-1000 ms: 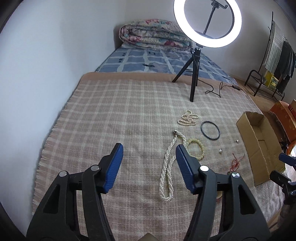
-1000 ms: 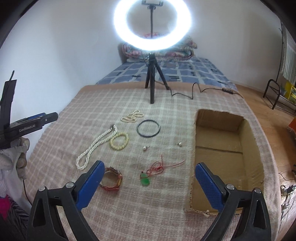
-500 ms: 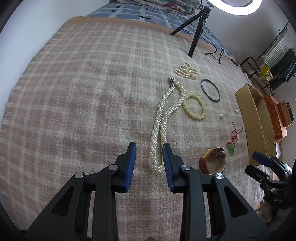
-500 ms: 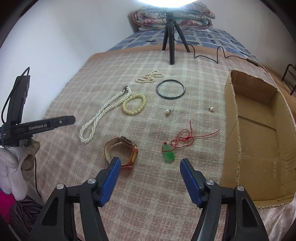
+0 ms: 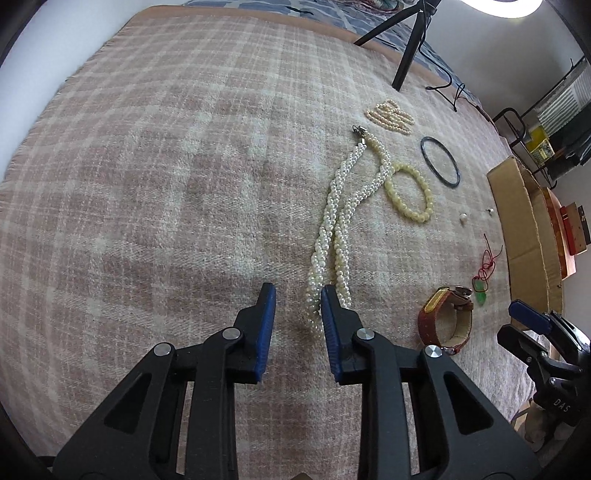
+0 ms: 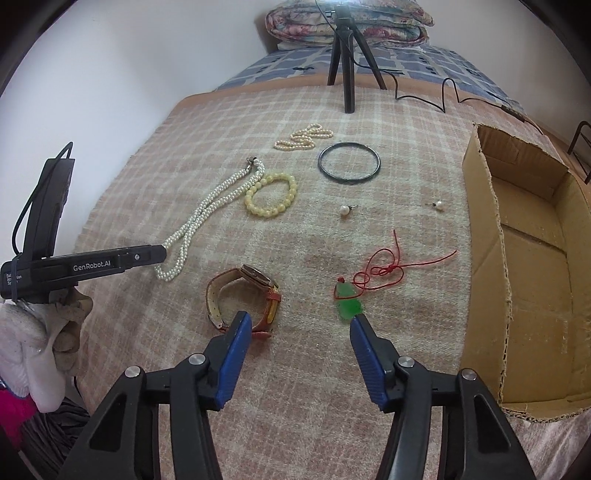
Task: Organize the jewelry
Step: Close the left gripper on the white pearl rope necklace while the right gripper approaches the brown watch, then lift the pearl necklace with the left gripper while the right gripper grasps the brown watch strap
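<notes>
A twisted pearl necklace (image 5: 340, 218) lies on the plaid blanket (image 5: 166, 166). Its near end sits between the closing jaws of my left gripper (image 5: 297, 291), close to the right pad, which does not pinch it. My right gripper (image 6: 300, 319) hovers low, its jaws closing with only blanket between them. A brown-strapped watch (image 6: 243, 295) is by its left finger and a green pendant on red cord (image 6: 349, 304) by its right. Farther off lie a yellow bead bracelet (image 6: 271, 195), a dark bangle (image 6: 349, 162), a small pearl strand (image 6: 304, 136) and two pearl earrings (image 6: 345, 211).
An open cardboard box (image 6: 480, 221) stands on the blanket's right side. A ring-light tripod (image 6: 345, 66) and its cable (image 6: 443, 96) are at the far edge, with a folded quilt (image 6: 347, 22) behind. The wall runs along the left. A gloved hand (image 6: 37, 350) holds the left gripper.
Both grippers have sunk toward the blanket and tipped downward, and their jaws have narrowed. The left one has come over the necklace's near end; the right has neared the watch and pendant.
</notes>
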`<state>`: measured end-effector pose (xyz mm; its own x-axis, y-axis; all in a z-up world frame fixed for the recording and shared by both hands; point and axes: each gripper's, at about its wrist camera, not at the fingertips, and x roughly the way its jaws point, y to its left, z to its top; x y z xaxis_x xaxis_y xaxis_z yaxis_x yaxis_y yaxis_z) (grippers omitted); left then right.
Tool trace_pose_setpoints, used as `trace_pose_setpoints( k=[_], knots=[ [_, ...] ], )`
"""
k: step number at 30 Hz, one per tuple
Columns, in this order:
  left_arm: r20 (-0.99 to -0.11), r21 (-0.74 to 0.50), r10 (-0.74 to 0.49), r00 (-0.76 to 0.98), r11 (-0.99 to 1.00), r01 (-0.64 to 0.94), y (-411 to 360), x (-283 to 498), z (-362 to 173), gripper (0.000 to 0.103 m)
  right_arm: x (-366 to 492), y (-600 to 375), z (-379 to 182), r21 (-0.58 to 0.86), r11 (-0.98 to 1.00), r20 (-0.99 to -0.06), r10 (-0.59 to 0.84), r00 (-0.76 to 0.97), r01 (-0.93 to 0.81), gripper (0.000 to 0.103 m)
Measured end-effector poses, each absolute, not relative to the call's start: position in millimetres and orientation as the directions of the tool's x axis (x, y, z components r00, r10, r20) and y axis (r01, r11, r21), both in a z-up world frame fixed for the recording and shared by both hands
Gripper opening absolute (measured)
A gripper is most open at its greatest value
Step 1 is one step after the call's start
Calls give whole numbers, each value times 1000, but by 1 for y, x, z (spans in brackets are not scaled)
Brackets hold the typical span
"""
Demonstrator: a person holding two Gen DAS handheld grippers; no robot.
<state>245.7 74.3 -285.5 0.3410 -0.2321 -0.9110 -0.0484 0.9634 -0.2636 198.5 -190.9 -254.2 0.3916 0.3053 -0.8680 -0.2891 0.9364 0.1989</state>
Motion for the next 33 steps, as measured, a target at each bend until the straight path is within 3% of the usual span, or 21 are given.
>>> trace_pose_setpoints(
  k=[12,17,23,33],
  knots=[
    [-925,-213,-187,332,976,-44,65,256,-297,20,207,-190,-260,212,937,-873,309,377,-277,57],
    [-921,-197,-173,349,980,-34,62,259,-298,8,211,-179,-264,215,930,-878,317,359,-297,56],
    [-914,-237,-201,351,970,-63,68,260,-298,7,217,-171,-276,226,927,-893,320,317,-299,45],
    [-889,-286,-230,395,954,-87,72,264,-283,6,225,-156,-294,170,932,-914,270,303,-319,44]
  ],
)
